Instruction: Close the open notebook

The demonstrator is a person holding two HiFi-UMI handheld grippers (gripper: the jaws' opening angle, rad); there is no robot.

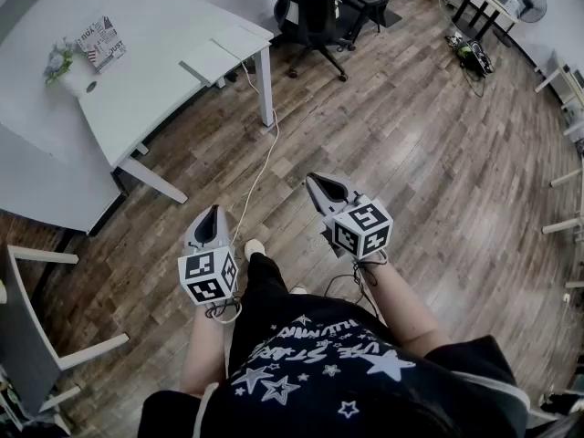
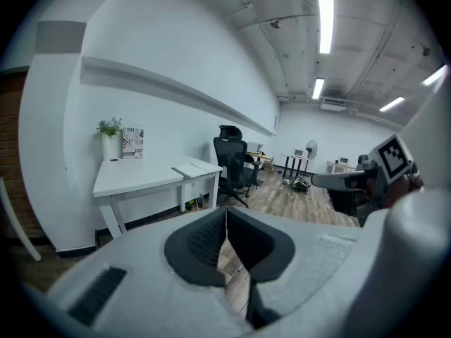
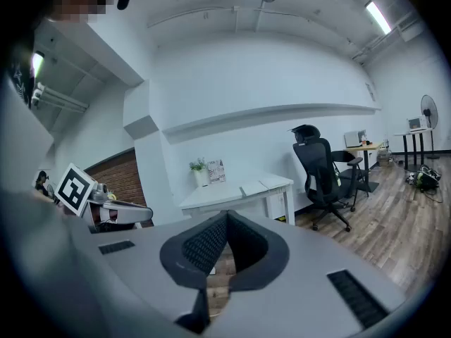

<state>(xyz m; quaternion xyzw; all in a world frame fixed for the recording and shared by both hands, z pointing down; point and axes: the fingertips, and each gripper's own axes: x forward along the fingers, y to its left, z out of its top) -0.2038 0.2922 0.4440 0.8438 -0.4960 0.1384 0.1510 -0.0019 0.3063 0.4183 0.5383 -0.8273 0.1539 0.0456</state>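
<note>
Standing on a wood floor (image 1: 411, 135), the person holds both tools out in front in the head view, well apart from the white desk (image 1: 155, 99). The left gripper (image 1: 213, 210) has its fingers pressed together on nothing. The right gripper (image 1: 315, 182) is the same, its tips meeting in a point. The notebook (image 1: 212, 59) lies flat on the desk's right end, ahead of the fingers and off to their left. A potted plant (image 1: 59, 62) and a printed card (image 1: 102, 42) sit farther left along the desk. A white cable (image 1: 260, 167) trails over the floor between fingers and desk, and an office chair (image 1: 315, 7) stands past the desk's corner. The left gripper is the nearer of the two to the desk.

In the left gripper view the dark pads (image 2: 204, 241) meet along one seam with nothing between them. The notebook (image 2: 194, 168) shows beyond the tips and a little to their left. It seems to spread side to side across the fingers' line rather than along it. Whether its leaves lie open is too small to tell.

In the right gripper view the pads (image 3: 204, 245) are likewise closed and empty. The notebook (image 3: 262, 186) sits beyond the tips and slightly to their right on the desk.

The task looks not yet begun. The coming move is probably a walk forward and left until the fingers reach the desk's right end, with the left hand likely arriving first.
</note>
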